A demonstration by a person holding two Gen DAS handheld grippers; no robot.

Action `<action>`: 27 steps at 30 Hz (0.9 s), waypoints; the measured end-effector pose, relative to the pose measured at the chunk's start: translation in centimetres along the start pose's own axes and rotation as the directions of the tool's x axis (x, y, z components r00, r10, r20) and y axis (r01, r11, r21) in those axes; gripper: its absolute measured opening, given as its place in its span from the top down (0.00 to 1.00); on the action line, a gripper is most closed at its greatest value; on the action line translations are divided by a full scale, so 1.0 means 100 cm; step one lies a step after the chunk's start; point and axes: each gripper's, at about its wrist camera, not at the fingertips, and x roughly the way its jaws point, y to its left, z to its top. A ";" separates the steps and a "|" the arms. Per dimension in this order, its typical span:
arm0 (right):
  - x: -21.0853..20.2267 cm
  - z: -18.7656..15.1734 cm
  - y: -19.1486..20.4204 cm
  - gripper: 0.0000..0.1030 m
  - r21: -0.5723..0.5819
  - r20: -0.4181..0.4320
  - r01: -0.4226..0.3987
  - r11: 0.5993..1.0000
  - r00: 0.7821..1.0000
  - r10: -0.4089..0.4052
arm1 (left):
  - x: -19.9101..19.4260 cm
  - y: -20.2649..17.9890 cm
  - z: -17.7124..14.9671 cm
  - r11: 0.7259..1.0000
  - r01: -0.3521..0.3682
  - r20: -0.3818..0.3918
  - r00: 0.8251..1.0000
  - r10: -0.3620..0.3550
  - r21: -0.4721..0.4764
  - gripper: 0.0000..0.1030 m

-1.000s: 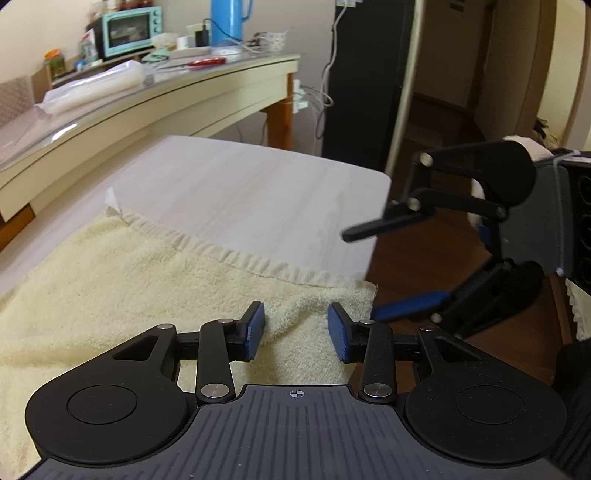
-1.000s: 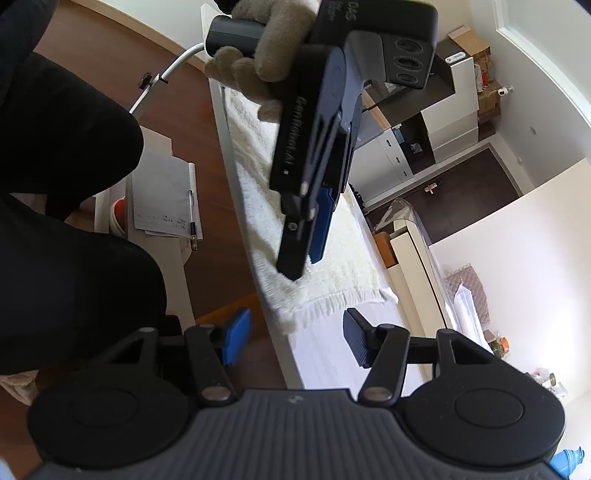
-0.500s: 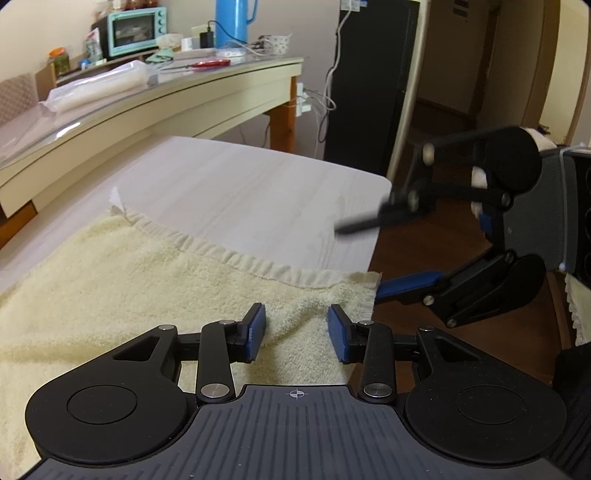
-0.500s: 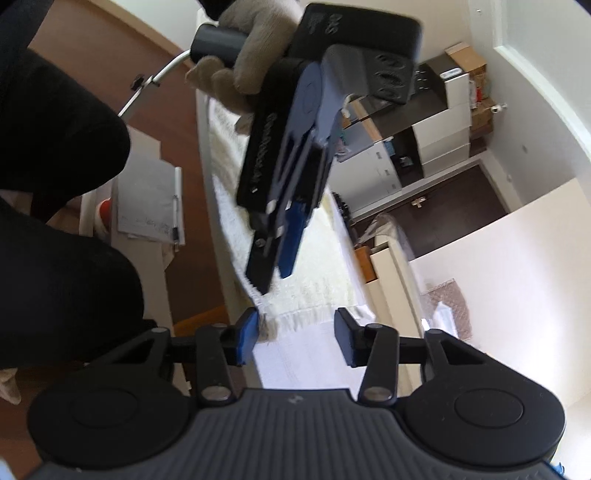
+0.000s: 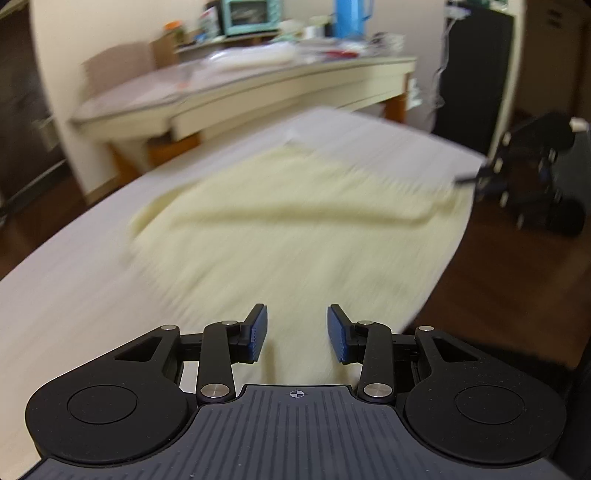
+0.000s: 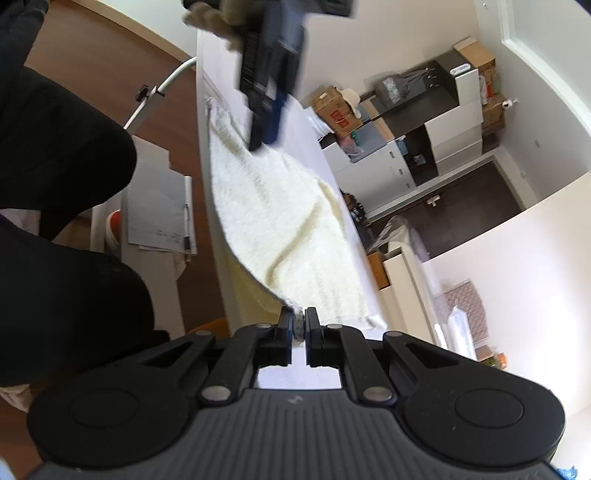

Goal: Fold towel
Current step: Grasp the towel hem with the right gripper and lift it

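Observation:
A cream towel (image 5: pixel 295 229) lies on the pale table (image 5: pixel 55 314), blurred by motion in the left wrist view. My left gripper (image 5: pixel 297 334) is open and empty just above the towel's near part. My right gripper (image 6: pixel 298 325) is shut on the towel's corner (image 6: pixel 295 312) at the table's edge; the towel (image 6: pixel 280 221) stretches away from it, slightly lifted. In the right wrist view the left gripper (image 6: pixel 264 142) hangs over the towel's far end. In the left wrist view the right gripper (image 5: pixel 469 181) shows at the towel's far right corner.
A long cream counter (image 5: pixel 258 88) with a toaster oven (image 5: pixel 251 14) and a blue jug (image 5: pixel 349 16) stands behind the table. A dark cabinet (image 5: pixel 472 74) is at the right. A clipboard with paper (image 6: pixel 159 210) lies on a low stand beside the table.
My right gripper has moved in and shut on the towel's corner. My left gripper has swung back along the towel toward its other end, still open.

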 end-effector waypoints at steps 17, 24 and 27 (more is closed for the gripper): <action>0.003 0.021 -0.010 0.93 -0.048 -0.020 0.036 0.998 0.999 -0.037 | -0.027 0.012 -0.031 0.996 -0.084 0.034 0.996 0.085 -0.031 0.63; 0.007 0.033 -0.024 0.93 -0.100 -0.018 0.054 0.993 0.998 -0.056 | -0.024 0.010 -0.040 0.998 -0.067 0.033 0.997 0.068 -0.014 0.64; 0.017 0.040 -0.035 0.93 -0.127 -0.001 0.060 0.990 0.998 -0.061 | -0.029 0.008 -0.045 0.998 -0.065 0.035 0.997 0.065 -0.018 0.64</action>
